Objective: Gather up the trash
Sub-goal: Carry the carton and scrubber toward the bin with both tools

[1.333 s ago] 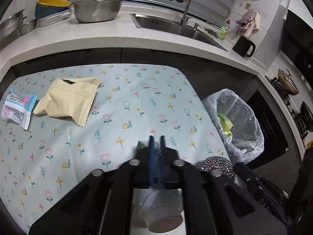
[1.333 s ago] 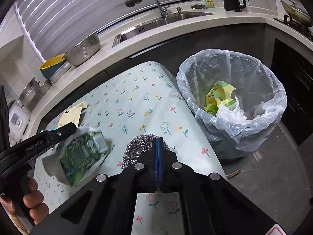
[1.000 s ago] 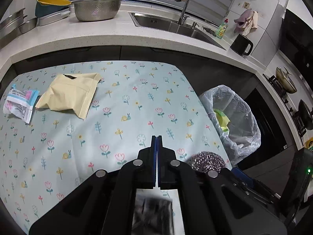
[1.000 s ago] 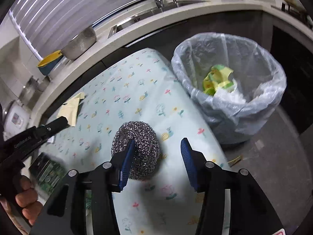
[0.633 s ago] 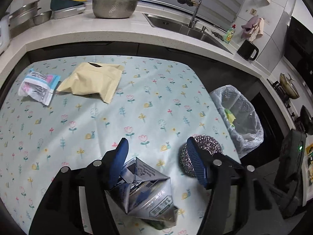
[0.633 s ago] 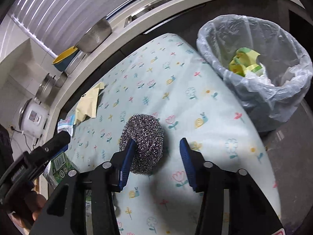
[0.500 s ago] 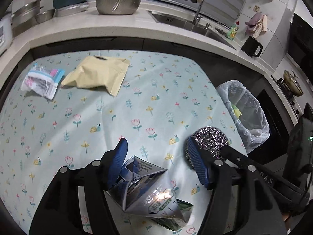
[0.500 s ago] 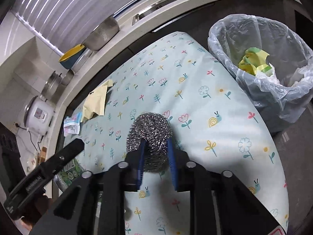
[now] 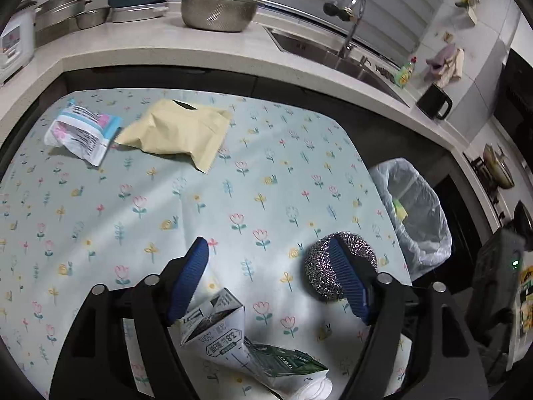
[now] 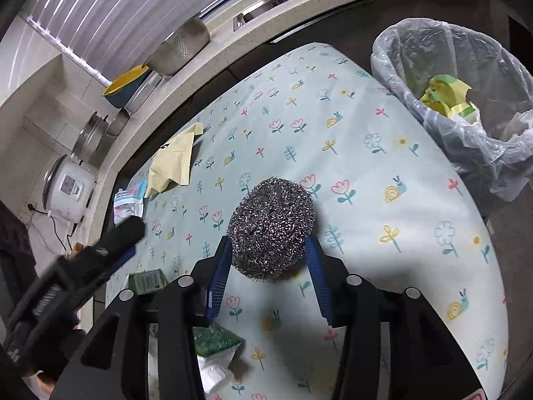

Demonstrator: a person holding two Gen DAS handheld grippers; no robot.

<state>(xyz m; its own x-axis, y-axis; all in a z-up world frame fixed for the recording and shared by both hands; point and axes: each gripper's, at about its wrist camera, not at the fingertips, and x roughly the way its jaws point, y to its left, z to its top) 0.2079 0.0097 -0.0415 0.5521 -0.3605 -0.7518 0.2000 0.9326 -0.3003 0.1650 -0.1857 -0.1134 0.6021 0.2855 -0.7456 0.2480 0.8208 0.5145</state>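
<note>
My right gripper (image 10: 268,273) is shut on a steel wool scrubber (image 10: 271,226), its blue pads pressing both sides. The scrubber also shows in the left wrist view (image 9: 319,266). My left gripper (image 9: 271,276) is open above a crushed white and green milk carton (image 9: 240,343) lying on the floral tablecloth (image 9: 233,183); the carton shows partly in the right wrist view (image 10: 213,343). A tan pouch (image 9: 176,131) and a pink and blue wrapper (image 9: 81,135) lie at the far left of the table. A lined trash bin (image 10: 466,100) with yellow-green trash stands beside the table's right edge.
A kitchen counter (image 9: 216,53) runs behind the table with a steel colander (image 9: 216,11), stacked pans, a sink and faucet (image 9: 349,23) and a black mug (image 9: 433,101). A rice cooker (image 10: 68,186) stands at the counter's left end.
My left gripper opened and let the milk carton drop onto the table. My right gripper opened, moved around the steel wool scrubber and closed on it.
</note>
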